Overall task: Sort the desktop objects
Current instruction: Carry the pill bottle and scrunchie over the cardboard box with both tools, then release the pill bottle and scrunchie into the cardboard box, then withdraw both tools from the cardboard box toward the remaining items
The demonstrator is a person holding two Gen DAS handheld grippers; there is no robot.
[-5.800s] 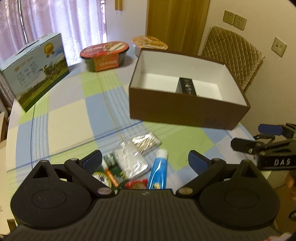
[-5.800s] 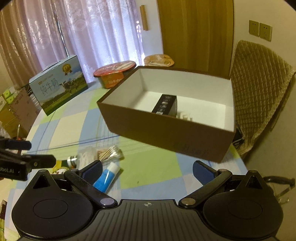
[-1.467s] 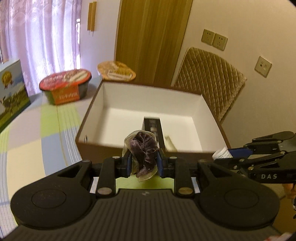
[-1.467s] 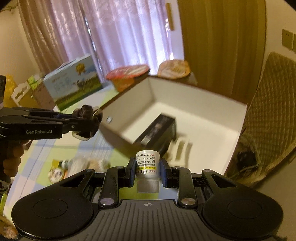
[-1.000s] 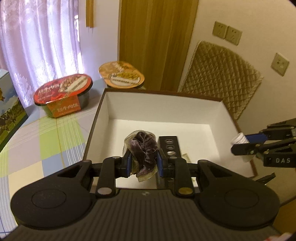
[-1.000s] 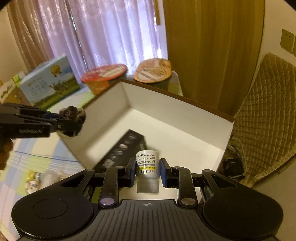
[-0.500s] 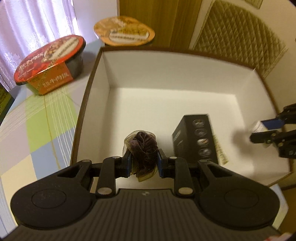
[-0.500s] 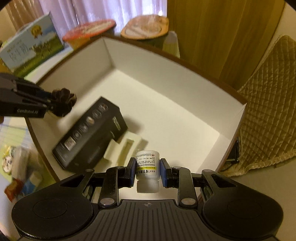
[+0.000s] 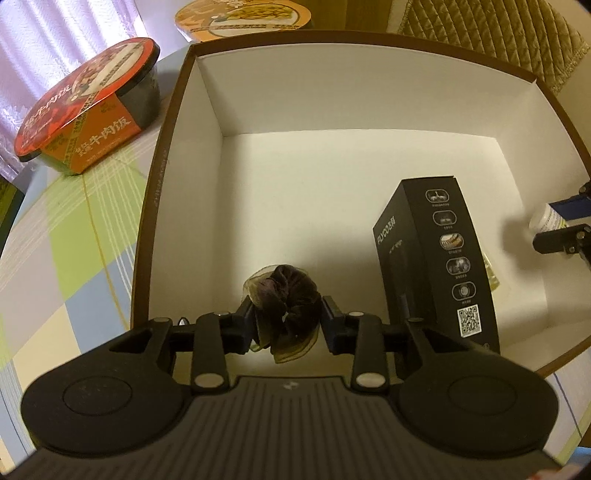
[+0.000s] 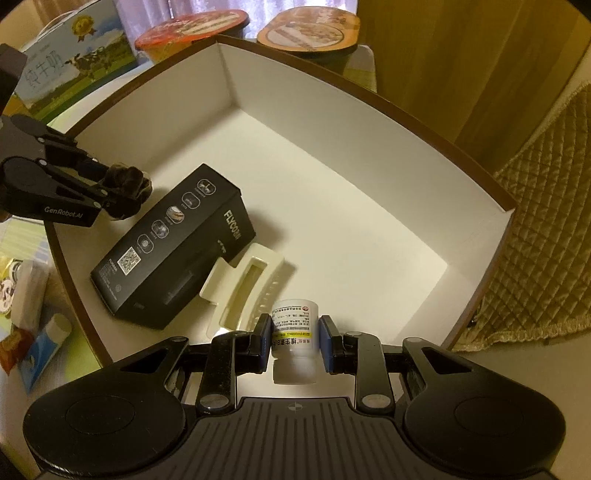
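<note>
A brown cardboard box (image 9: 162, 155) with a white inside lies open below both grippers. My left gripper (image 9: 286, 321) hangs over its near left floor with a dark brown scrunchie (image 9: 284, 299) between its pads. Its jaws are opening, and the pads still touch the scrunchie. My right gripper (image 10: 295, 343) is shut on a small white pill bottle (image 10: 295, 328), low over the box's near right part. A black carton (image 10: 173, 243) and a cream plastic insert (image 10: 251, 288) lie on the box floor between the two grippers.
Two instant-meal bowls (image 9: 85, 118) (image 9: 243, 18) stand behind the box on the checked tablecloth (image 9: 55, 221). A milk carton (image 10: 74, 66) is at the far left. A blue tube (image 10: 44, 347) and small packets lie left of the box. A quilted chair (image 10: 546, 221) stands right.
Both grippers have sunk and tipped down into the box. The left jaws stand a little wider around the scrunchie. The right grip on the bottle is unchanged.
</note>
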